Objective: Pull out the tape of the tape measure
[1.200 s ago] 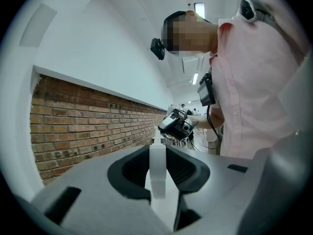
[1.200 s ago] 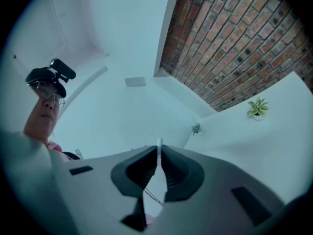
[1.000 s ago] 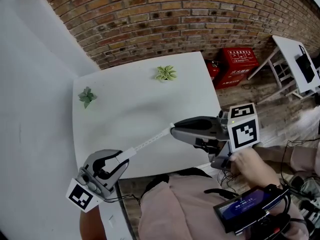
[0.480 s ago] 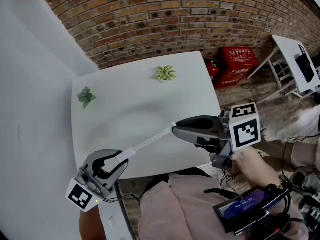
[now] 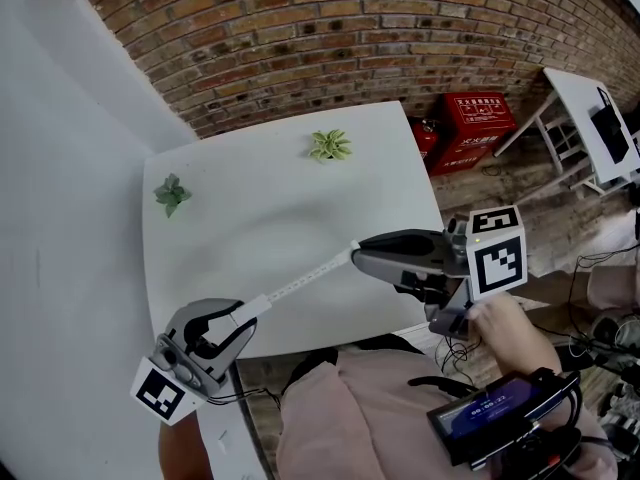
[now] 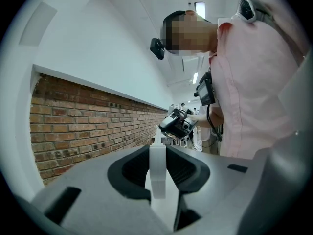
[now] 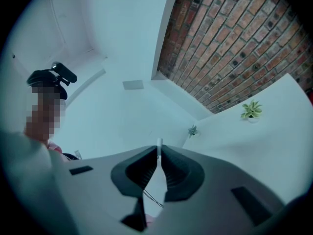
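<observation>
In the head view my left gripper hangs at the white table's near left corner. It is shut on the small white tape measure case. The white tape runs taut from the case up and to the right, to my right gripper, which is shut on the tape's end over the table's near edge. The left gripper view shows the case upright between the dark pads, with the right gripper far along the tape. In the right gripper view the tape's tip sticks out above the closed pads.
Two small potted plants stand on the table, one at the far edge and one at the left. A brick wall runs behind. Red boxes and another white table stand on the floor to the right.
My right gripper has drifted slightly to the right with the tape's end, so the drawn-out tape is a touch longer. The left gripper has kept still.
</observation>
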Tool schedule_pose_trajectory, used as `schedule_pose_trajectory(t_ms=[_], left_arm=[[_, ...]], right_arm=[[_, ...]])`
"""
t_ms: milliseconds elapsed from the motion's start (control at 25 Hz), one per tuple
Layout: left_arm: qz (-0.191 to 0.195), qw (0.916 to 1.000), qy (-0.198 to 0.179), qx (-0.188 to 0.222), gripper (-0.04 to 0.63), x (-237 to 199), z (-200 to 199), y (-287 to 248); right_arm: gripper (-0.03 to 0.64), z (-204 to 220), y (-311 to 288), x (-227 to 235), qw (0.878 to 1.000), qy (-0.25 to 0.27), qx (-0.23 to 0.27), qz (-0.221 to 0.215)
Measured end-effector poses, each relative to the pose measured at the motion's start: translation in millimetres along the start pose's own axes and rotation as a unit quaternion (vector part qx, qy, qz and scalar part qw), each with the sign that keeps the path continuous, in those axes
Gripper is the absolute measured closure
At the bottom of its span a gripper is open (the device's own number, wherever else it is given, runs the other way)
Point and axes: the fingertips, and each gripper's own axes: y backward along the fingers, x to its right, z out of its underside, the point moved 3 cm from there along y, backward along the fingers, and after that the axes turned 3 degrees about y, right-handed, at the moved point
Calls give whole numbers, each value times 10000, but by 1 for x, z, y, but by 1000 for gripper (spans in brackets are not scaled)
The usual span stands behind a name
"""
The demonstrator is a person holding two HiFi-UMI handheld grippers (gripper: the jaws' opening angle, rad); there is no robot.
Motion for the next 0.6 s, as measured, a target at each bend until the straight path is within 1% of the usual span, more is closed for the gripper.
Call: schedule_pose_trajectory(t_ms=[120, 600], left_arm=[[-61, 10000, 49, -12, 494, -3, 3, 4], [-49, 9999, 86, -45, 494, -1, 5, 6]], right_arm=[[586, -3, 4, 2, 10000, 28, 79, 26], [586, -5, 7, 7, 9999, 51, 61, 78]])
